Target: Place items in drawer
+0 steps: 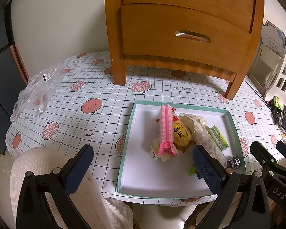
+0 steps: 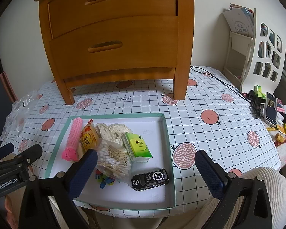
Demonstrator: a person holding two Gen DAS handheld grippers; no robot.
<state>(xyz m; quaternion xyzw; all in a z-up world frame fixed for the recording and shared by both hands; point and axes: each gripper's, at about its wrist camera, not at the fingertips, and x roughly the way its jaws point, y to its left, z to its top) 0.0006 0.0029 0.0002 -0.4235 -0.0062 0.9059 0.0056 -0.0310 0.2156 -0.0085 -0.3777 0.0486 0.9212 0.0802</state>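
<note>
Start state: both drawers of wooden two-drawer cabinet closed. Left hand-held gripper and right hand-held gripper released, empty. Green tissue pack likely light, squashy; best pinched across narrow sides.

**Tongs wide open over the tray**

The left tongs stand spread, nothing between them, above the near edge of a teal-rimmed tray. In it lie a pink clip, a yellow snack packet and a green tissue pack. Behind stands a wooden nightstand, drawers closed, on the checked tabletop.
</note>
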